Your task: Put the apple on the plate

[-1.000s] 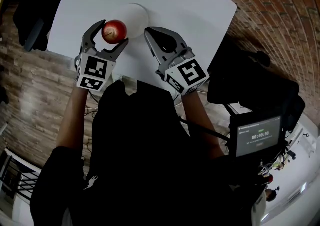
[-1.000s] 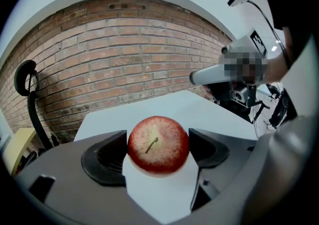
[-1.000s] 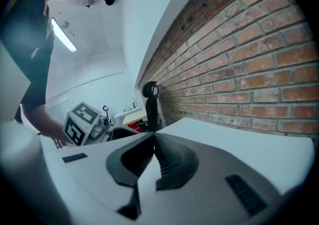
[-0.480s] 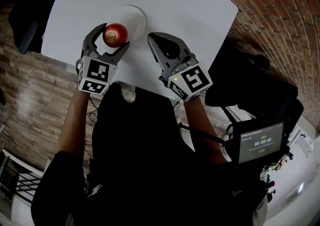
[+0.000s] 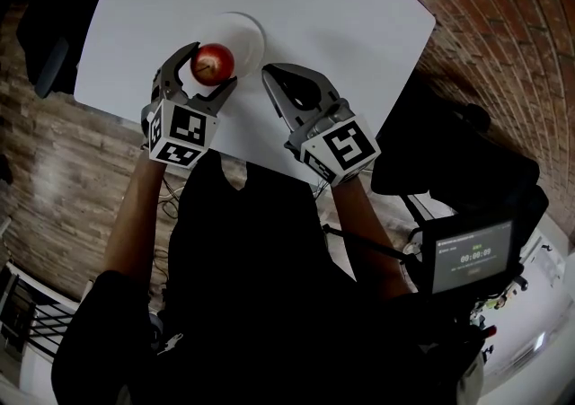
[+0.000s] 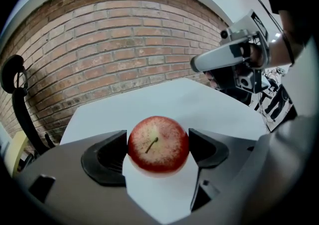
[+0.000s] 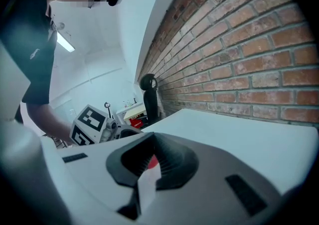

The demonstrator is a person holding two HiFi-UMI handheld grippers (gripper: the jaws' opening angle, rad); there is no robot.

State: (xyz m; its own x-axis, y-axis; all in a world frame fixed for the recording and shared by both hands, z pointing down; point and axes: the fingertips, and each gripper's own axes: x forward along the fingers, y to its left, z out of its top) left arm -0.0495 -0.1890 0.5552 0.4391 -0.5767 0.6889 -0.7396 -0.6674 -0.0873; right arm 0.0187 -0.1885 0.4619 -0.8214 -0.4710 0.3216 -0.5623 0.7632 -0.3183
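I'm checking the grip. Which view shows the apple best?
The left gripper view: the apple sits centred, stem visible, clamped by the left gripper. The head view shows it small, from above; the right gripper view catches only a red sliver.

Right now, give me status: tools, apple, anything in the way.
Left tool shut on apple. Right tool shut, empty, beside it. Apple held at plate near edge, not released. Nothing blocking the plate.
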